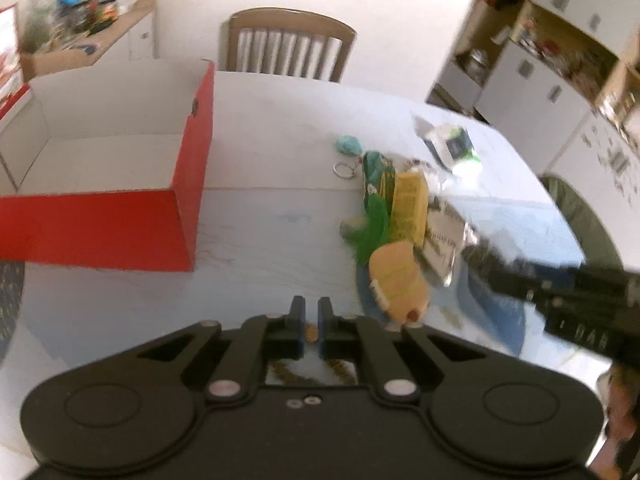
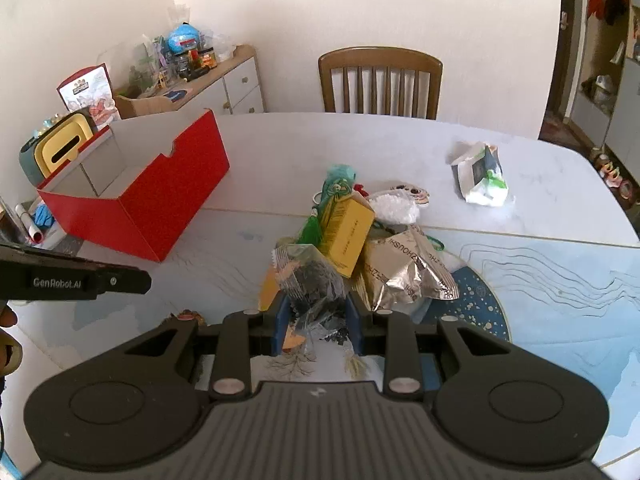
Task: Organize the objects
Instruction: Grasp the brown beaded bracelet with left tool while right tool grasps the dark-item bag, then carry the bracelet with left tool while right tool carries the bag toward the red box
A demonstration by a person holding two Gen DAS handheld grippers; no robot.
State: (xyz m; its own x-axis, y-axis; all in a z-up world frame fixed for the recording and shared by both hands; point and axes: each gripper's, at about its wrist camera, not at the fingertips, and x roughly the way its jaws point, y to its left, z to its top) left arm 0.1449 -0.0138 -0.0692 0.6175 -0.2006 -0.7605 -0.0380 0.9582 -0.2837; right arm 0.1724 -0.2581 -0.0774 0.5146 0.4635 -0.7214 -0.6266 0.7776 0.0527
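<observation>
My right gripper [image 2: 316, 320] is shut on a crinkly clear packet with dark contents [image 2: 316, 284], held just above a pile on the table. In that pile are a yellow box [image 2: 348, 232], a silver foil packet [image 2: 404, 272], a green tassel toy [image 2: 310, 228] and a white plush [image 2: 396, 204]. My left gripper [image 1: 312, 316] is shut over bare table, left of the same pile, where the yellow box [image 1: 408, 208] and a tan packet [image 1: 400, 280] show. A small brown speck sits in its gap; whether it is pinched I cannot tell. An open red box [image 1: 188, 224] [image 2: 160, 216] stands empty at the left.
A white and green packet [image 2: 480, 176] lies apart at the far right of the white table [image 2: 520, 208]. A teal keychain [image 1: 348, 146] lies behind the pile. A wooden chair [image 2: 380, 80] stands at the far edge, with a cluttered sideboard [image 2: 236, 80] beyond the box.
</observation>
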